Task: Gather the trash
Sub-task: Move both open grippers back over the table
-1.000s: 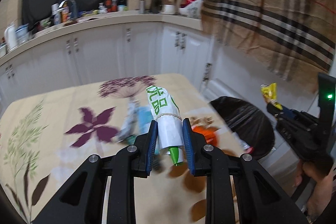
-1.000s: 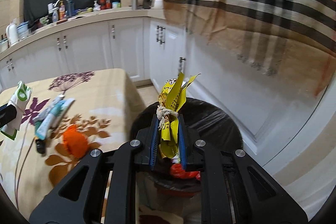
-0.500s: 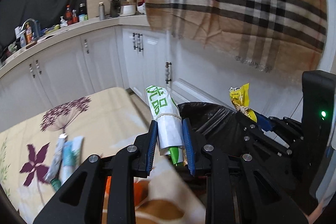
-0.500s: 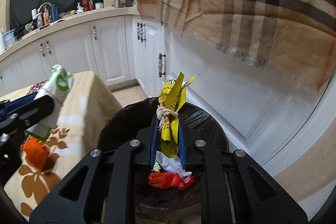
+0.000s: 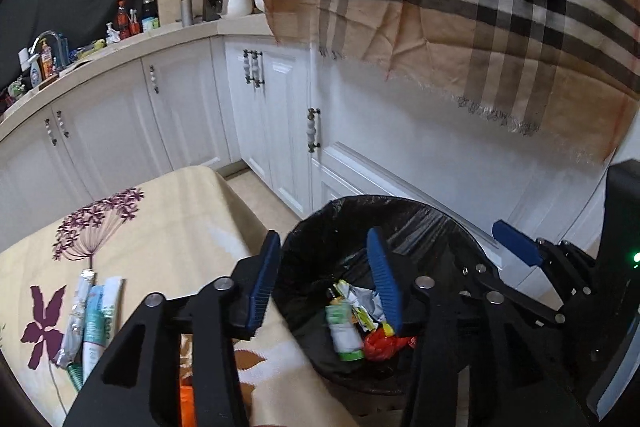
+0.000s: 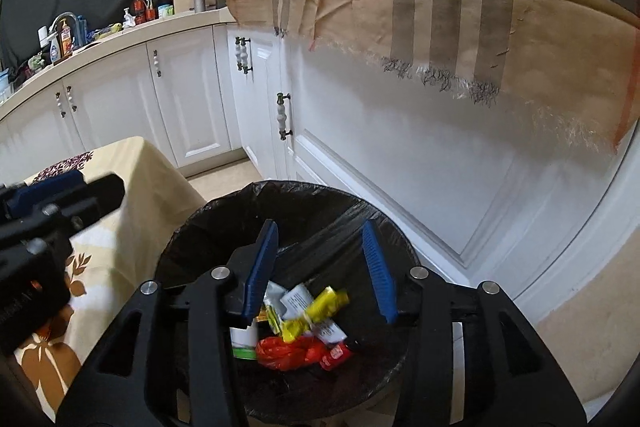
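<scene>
Both tongs, left (image 5: pixel 324 267) and right (image 6: pixel 320 263), just opened (empty) over the bin (image 6: pixel 208 223), blocking some trash (image 6: pixel 316 311).

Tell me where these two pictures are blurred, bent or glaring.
Left wrist view: sharp throughout; fisheye bows the counter edge and blacks out the corners; the bin liner shows shiny streaks. Right wrist view: the left tool at the frame's left edge is smeared; the yellow wrapper in the bin is soft.

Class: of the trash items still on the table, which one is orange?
The crumpled orange piece, nearest the camera behind the left gripper; the tubes are silver, white and teal.
</scene>
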